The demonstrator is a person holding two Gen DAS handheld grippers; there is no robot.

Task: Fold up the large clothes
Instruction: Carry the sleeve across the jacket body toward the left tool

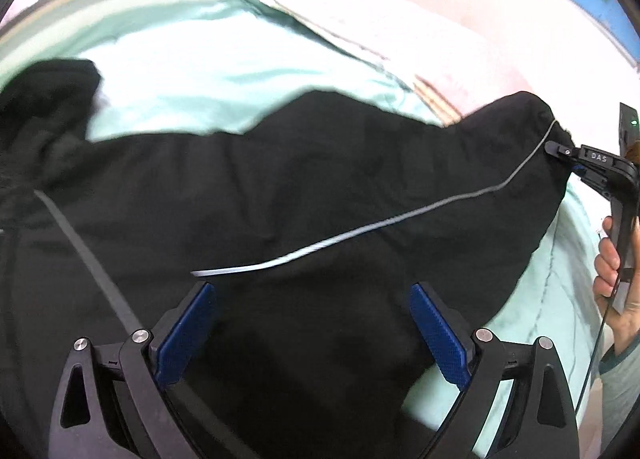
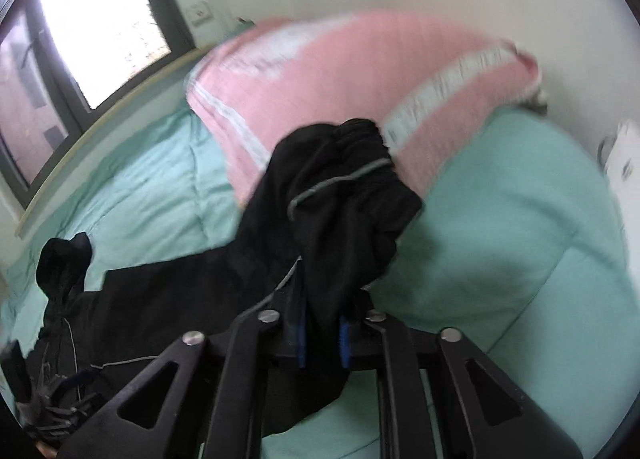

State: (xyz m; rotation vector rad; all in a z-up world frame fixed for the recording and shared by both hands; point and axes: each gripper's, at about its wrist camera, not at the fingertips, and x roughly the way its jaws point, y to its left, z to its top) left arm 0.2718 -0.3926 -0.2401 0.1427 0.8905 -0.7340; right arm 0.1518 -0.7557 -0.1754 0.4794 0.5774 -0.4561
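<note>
Here the right gripper (image 2: 322,339) is clamped on a bunched end of the black garment (image 1: 280,187), fabric wedged between its blue pads (image 2: 301,343) and lifted above the bed; from the left wrist view the same gripper (image 1: 560,149) shows at the far right, pinching the raised corner where a thin grey piping line (image 1: 360,229) ends. The left gripper (image 1: 312,331) hangs spread wide over the near part of the cloth, its blue pads (image 1: 184,339) apart and nothing between them. The garment, likely track trousers or a jacket, sprawls across the mint-green quilt (image 1: 192,71), one dark end (image 2: 64,263) trailing toward the window side, with a pink striped blanket (image 2: 340,83) folded behind.

To do this step well, I would judge the free gripper should take the matching corner or hem before any fold, so the cloth hangs level. The bunched hold looks thick and uneven; pulling gently taut first should flatten wrinkles. Keep the lifted edge low, since loose fabric may drag and twist.
</note>
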